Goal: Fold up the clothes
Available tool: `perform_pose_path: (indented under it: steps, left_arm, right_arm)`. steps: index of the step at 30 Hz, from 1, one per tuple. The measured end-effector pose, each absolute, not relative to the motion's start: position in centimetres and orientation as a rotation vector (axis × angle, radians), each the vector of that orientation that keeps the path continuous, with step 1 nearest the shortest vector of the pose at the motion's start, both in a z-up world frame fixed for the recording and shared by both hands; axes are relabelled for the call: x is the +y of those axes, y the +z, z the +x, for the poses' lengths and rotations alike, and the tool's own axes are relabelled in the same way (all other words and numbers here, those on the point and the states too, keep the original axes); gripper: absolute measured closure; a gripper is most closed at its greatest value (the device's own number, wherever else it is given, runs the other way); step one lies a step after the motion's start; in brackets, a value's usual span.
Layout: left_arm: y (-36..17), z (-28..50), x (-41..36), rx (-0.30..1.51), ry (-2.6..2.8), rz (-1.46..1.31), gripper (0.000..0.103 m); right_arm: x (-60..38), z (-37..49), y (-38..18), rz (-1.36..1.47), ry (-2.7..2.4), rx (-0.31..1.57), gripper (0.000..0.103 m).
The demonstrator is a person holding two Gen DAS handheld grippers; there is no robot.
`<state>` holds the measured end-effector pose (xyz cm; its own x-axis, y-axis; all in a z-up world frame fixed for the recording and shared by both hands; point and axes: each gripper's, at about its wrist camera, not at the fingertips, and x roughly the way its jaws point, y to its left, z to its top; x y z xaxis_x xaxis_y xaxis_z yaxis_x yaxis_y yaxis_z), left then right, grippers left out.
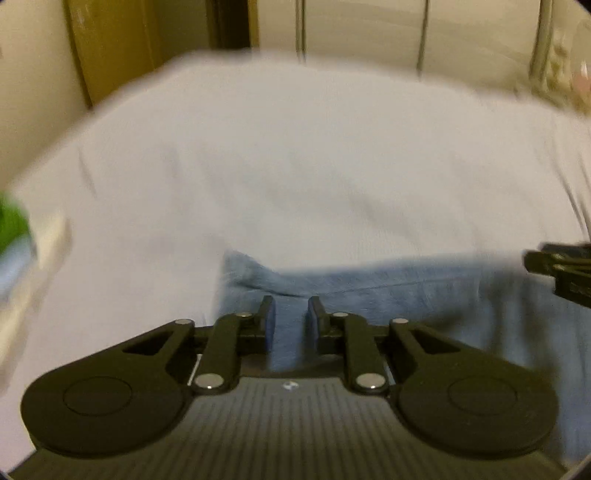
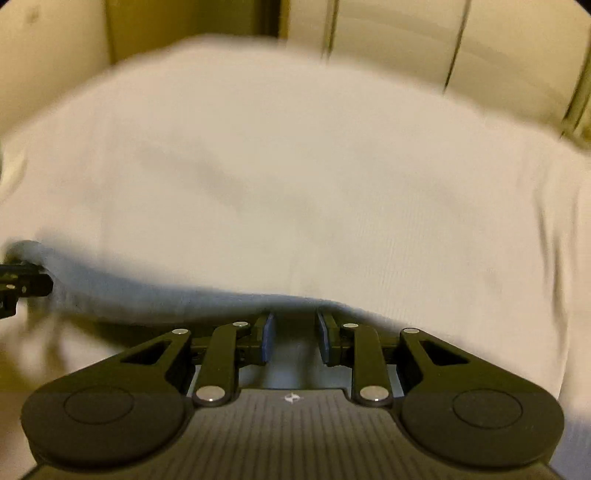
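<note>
**Garment along the near edge of the bed**

The garment lies on the bed along its near edge, reaching from about the middle toward the near right corner. The left hand-held gripper sits over the garment's left end, cloth between its fingers. The right hand-held gripper sits at the garment's right end, its fingers at the cloth's edge. Behind the far edge stand a wall and cupboard doors. A small heap lies off the left edge.
</note>
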<state>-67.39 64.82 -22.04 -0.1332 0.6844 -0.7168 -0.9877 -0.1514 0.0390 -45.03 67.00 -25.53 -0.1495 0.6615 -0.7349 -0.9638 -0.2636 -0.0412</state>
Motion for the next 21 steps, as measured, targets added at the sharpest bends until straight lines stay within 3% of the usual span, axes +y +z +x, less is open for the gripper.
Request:
perform_pose_path:
  steps: [4,6,9,17,21]
  left_arm:
    - [-19.8,-70.8,69.8,0.574,1.714,-0.683,0.078]
    - [-20.3,-72.0,69.9,0.583,1.69,-0.761,0.077]
    - [-22.9,-72.1,67.5,0.66,1.62,-0.899,0.077]
    - [-26.5,-67.1,56.0,0.906,1.283,-1.162,0.077]
    - [-26.4,-64.4,51.7,0.988,1.106,-1.21,0.069]
  right_arm:
    - [71.4,-44.6,-21.8,-0.634,1.699,0.559,0.074]
    - [71.6,-44.0,-21.2,-0.607,1.694,0.607,0.066]
    - [68.8,-42.9,-23.1,-0.655,1.633,0.731,0.059]
    - [53.9,-38.6,-31.0,-0.907,1.272,1.184,0.059]
    - [47.4,-36.3,-29.1,-0.913,1.173,1.237,0.043]
